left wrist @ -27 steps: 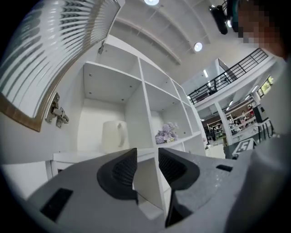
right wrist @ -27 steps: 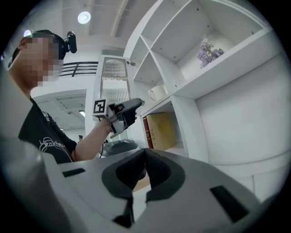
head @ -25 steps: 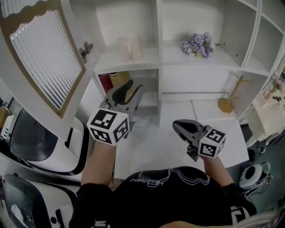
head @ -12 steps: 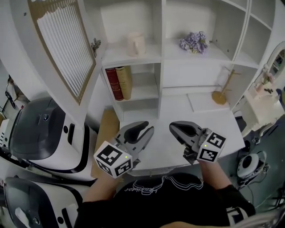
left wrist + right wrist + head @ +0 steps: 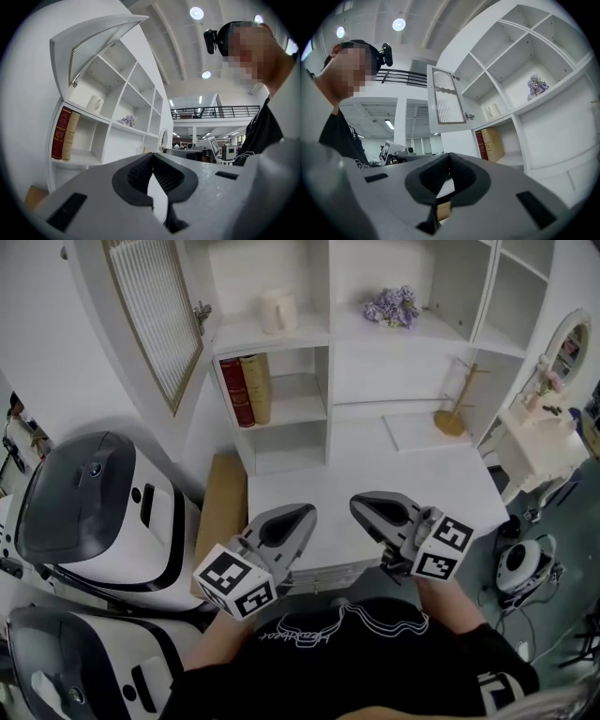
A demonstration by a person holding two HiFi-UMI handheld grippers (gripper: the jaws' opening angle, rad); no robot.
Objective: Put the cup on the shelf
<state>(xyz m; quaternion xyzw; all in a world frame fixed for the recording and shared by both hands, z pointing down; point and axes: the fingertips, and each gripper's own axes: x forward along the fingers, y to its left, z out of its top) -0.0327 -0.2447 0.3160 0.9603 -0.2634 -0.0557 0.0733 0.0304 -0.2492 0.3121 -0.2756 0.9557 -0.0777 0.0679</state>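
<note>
A cream cup (image 5: 277, 311) stands upright on the upper shelf (image 5: 272, 337) of the white cabinet, below the raised door; it also shows as a small cup (image 5: 94, 104) in the left gripper view and a cup (image 5: 492, 111) in the right gripper view. My left gripper (image 5: 300, 517) hovers near the table's front edge, far from the cup; its jaws are closing fully together, nothing between them. Beside it, my right gripper (image 5: 364, 507) is shut and empty.
Red and tan books (image 5: 242, 390) stand in the compartment under the cup. Purple flowers (image 5: 392, 307) lie on the shelf to the right. A wooden stand (image 5: 453, 418) sits on the white table (image 5: 375, 474). The open door (image 5: 155, 315), white machines (image 5: 94, 512) and a cardboard box (image 5: 220, 512) are at left.
The view has pulled back from the cabinet. Both grippers have dropped towards the table's front edge, and the left gripper's jaws have gone from open to shut.
</note>
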